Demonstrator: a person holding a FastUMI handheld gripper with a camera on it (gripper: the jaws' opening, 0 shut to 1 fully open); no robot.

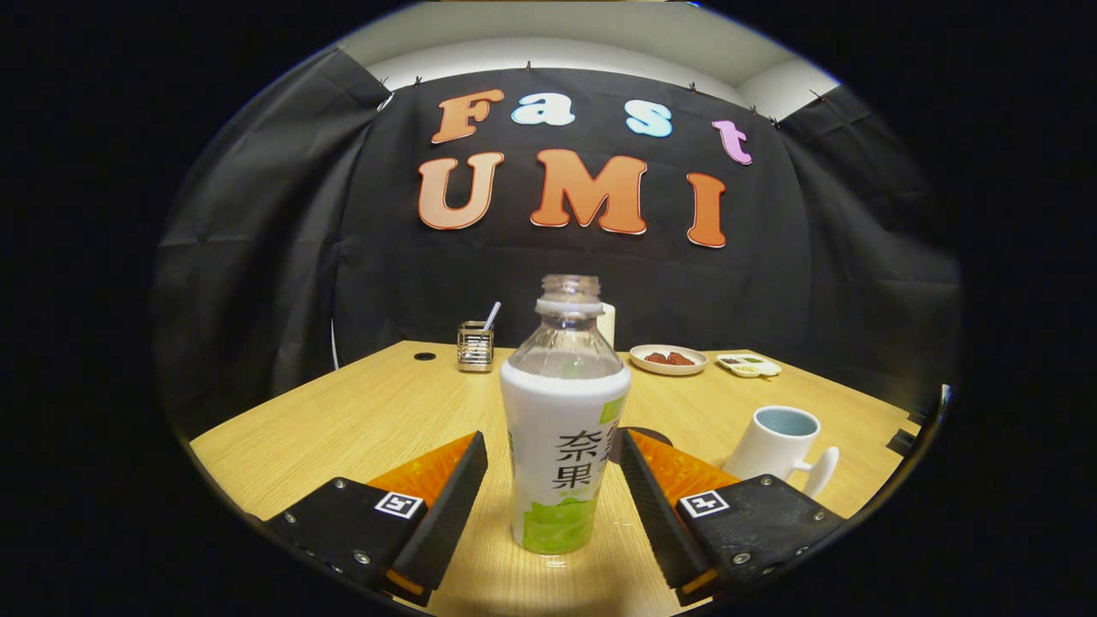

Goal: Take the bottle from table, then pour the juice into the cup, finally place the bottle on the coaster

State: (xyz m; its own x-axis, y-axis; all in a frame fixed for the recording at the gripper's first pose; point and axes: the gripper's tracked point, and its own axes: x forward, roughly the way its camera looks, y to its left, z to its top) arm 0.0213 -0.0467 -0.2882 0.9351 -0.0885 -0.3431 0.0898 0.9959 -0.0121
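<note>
An uncapped bottle with a white and green label stands upright on the wooden table. It sits between the two fingers of my gripper, which is open. A clear gap separates the left finger from the label, while the right finger is very close to it. A white cup with a pale blue inside and a handle stands to the right, beyond the right finger. A dark round coaster peeks out just behind the bottle, mostly hidden by it and the right finger.
At the back of the table are a small metal holder with a stick in it, a plate of red food and a small white dish. A small black disc lies at the back left.
</note>
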